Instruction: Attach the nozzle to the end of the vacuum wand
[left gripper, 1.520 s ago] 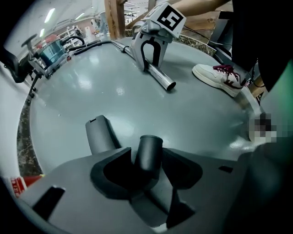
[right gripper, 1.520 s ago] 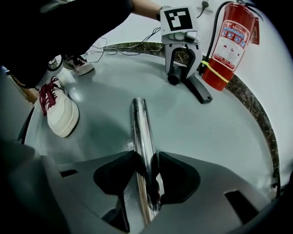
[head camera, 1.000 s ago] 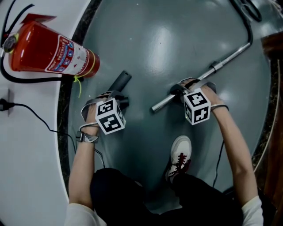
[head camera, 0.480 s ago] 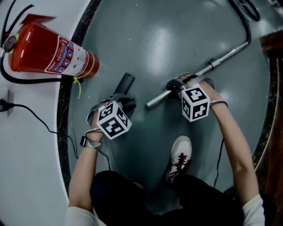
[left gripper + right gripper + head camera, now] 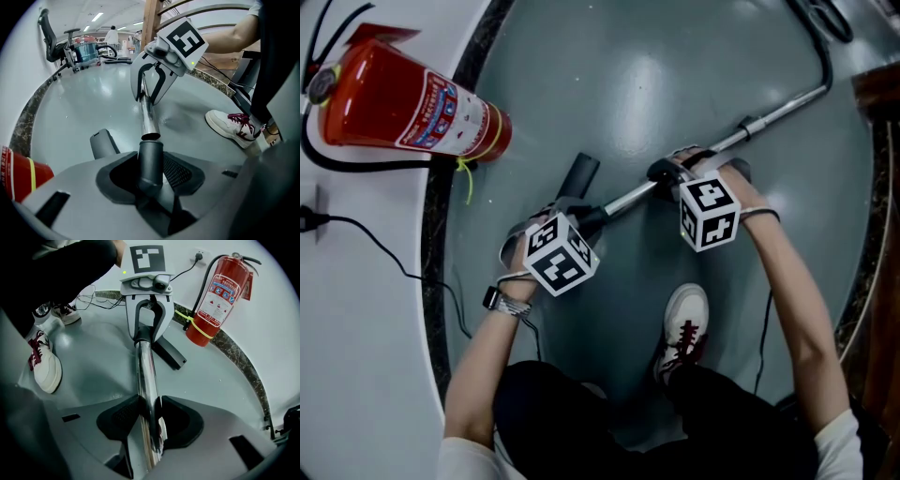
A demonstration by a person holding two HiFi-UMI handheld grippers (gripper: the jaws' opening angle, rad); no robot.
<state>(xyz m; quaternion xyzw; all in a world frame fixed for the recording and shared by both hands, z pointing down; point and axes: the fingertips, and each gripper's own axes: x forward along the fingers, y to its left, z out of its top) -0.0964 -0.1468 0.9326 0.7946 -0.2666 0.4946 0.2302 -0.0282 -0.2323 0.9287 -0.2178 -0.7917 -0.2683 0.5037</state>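
From above, the left tongs hide part of the nozzle and the hose runs off-frame.

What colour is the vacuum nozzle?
Dark grey; the nozzle shows best in the left gripper view.

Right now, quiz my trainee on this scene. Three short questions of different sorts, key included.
1. True or false: the left hand-held gripper is empty.
2. The right hand-held gripper clamps: A) a broom, B) the chrome wand, C) a bottle.
3. Fill in: the red cylinder is a ____.
Key: 1 false, it holds the nozzle. 2 B. 3 fire extinguisher.
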